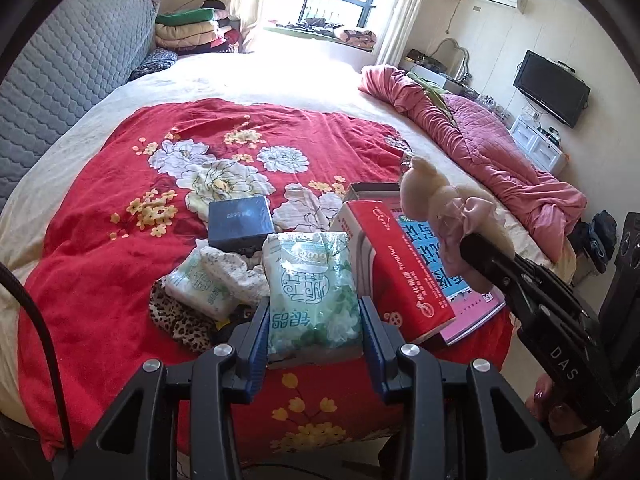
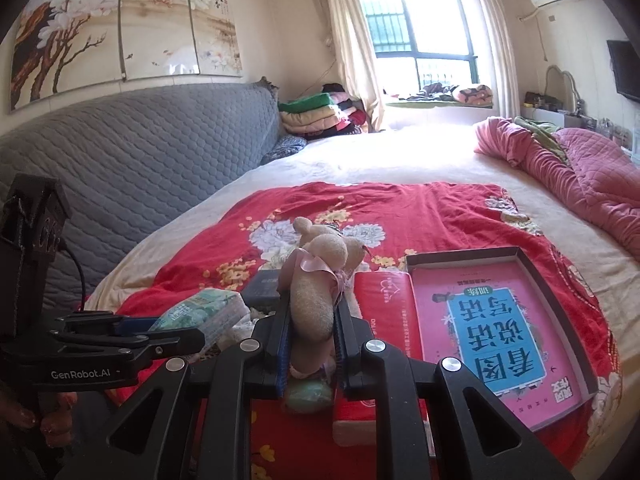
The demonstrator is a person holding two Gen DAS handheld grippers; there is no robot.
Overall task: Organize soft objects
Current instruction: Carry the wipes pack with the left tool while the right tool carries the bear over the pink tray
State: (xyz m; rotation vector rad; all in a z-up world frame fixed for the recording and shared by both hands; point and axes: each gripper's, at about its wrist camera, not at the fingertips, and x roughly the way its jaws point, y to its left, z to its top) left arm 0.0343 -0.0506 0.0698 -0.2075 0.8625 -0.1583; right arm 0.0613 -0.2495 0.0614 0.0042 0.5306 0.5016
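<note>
Two fingers (image 1: 256,332) flanking tissue pack (image 1: 312,292), pressed

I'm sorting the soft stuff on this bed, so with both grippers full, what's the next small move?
Probably carry both over clear red blanket and set them down together. The left gripper grips the tissue pack, the right gripper the plush toy, and books and boxes crowd the spot below.

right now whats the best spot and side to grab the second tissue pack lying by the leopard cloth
Grip the second tissue pack across its short width, mid-body, coming from above. It lies flat on the leopard cloth, with its long sides mostly exposed; a patterned cloth overlaps its right end, so stay toward the left half.
</note>
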